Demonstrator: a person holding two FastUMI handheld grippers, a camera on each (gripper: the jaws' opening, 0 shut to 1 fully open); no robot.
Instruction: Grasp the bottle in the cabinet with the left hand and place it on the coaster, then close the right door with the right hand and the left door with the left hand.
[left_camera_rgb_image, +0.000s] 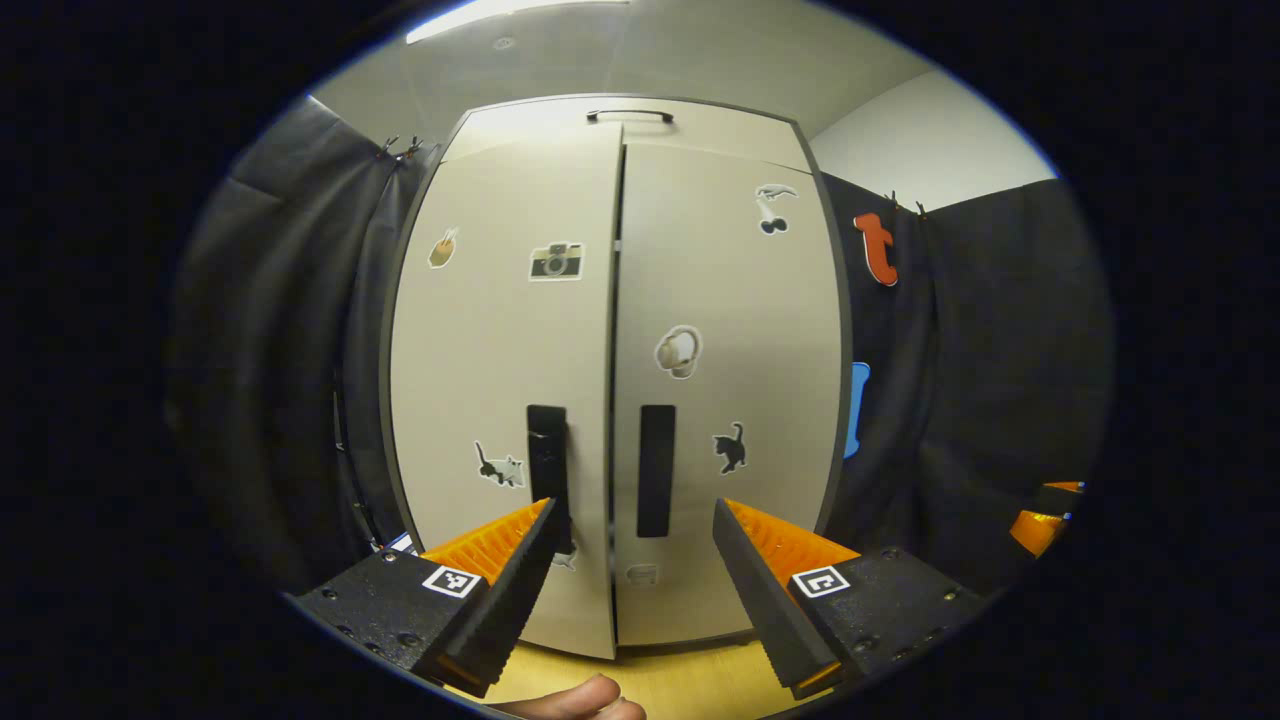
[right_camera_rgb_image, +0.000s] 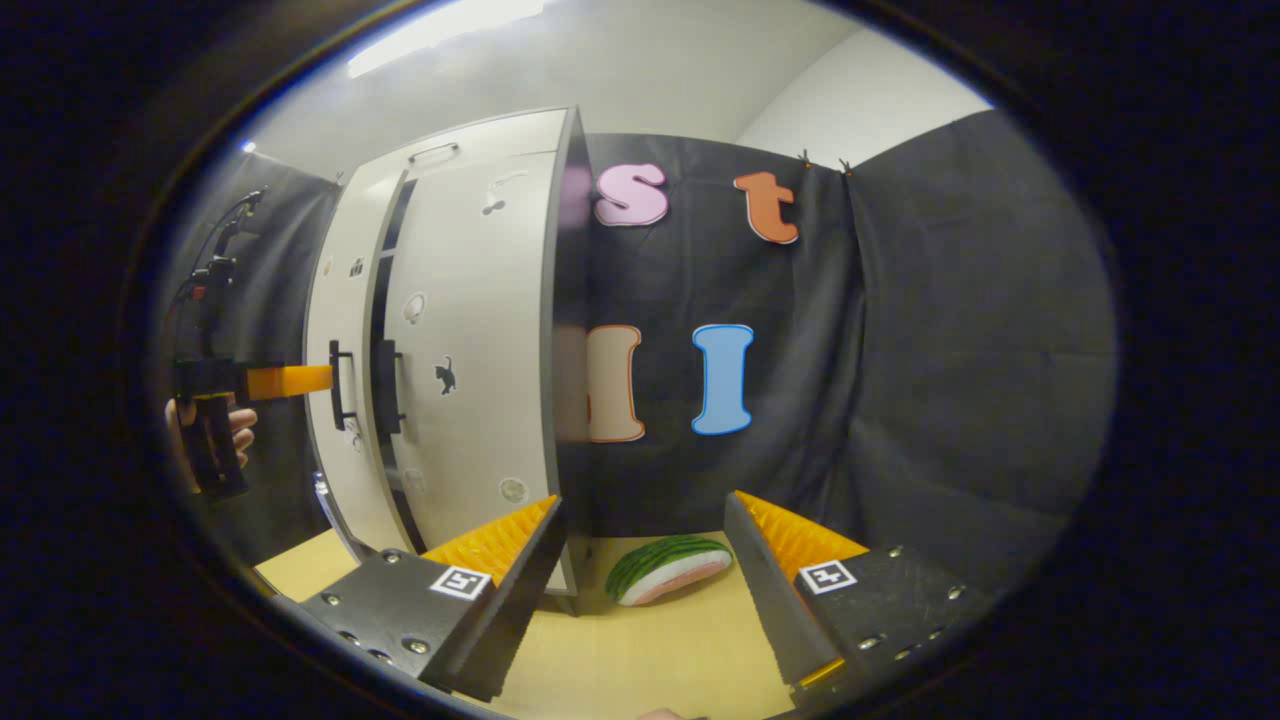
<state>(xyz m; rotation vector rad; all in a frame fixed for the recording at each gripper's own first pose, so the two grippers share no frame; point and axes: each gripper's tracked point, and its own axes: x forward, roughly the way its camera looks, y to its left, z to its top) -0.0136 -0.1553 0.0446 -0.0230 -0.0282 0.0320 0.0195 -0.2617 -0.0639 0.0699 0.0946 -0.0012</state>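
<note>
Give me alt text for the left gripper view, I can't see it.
A pale two-door cabinet stands shut or nearly so, animal and camera stickers on its doors. The left gripper faces it with fingers spread wide, pointing at the two dark vertical handles, above a wooden table.

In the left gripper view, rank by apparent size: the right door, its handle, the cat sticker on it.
1. Right door, by far the largest.
2. Handle, a tall narrow bar.
3. Cat sticker, smallest.

All three sit on the same door face, so nearness hardly skews the order.
</note>
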